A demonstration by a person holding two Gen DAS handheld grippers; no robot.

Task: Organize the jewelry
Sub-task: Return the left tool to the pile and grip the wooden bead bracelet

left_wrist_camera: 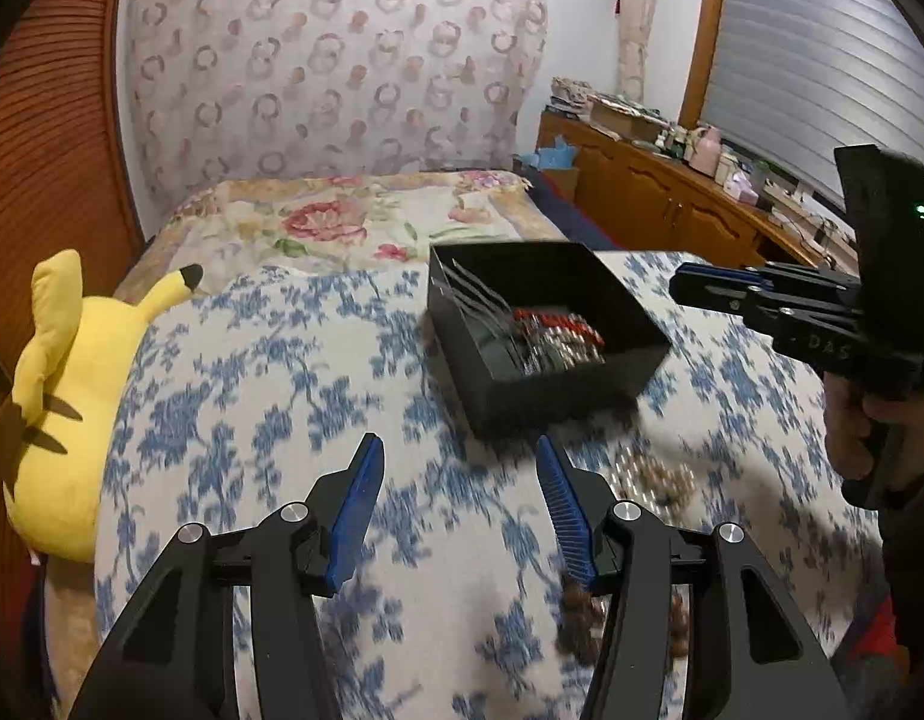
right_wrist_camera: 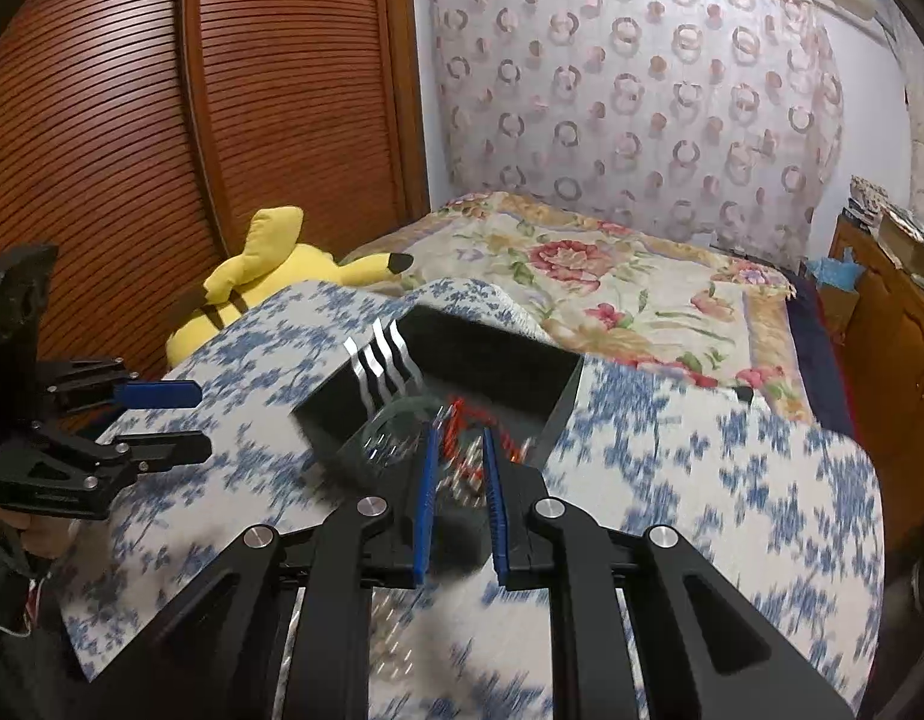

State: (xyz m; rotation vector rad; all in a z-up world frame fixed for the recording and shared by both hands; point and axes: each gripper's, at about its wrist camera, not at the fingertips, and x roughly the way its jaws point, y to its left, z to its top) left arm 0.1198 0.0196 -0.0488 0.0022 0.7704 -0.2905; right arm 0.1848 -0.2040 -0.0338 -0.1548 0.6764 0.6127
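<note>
Partly done, by the look of it: red and silvery jewelry (left_wrist_camera: 552, 336) already lying inside the open black box (left_wrist_camera: 543, 336) at centre of the left wrist view, on the blue-flowered bed cover (left_wrist_camera: 270, 396). Still loose on the cover: a blurred brownish beaded piece (left_wrist_camera: 654, 480) just below and right of the box, and dark brown beads (left_wrist_camera: 576, 618) low in the frame beside the left claw's right finger. Left claw (left_wrist_camera: 459, 468) spread wide, holding nothing, aimed toward the box. Right claw (right_wrist_camera: 459, 438) seen at lower centre of its own view, fingers partly closed with a gap between them, hovering over the box contents; impossible to tell through the motion blur whether anything is pinched. Likely remaining: gathering the loose beads into the box.
</note>
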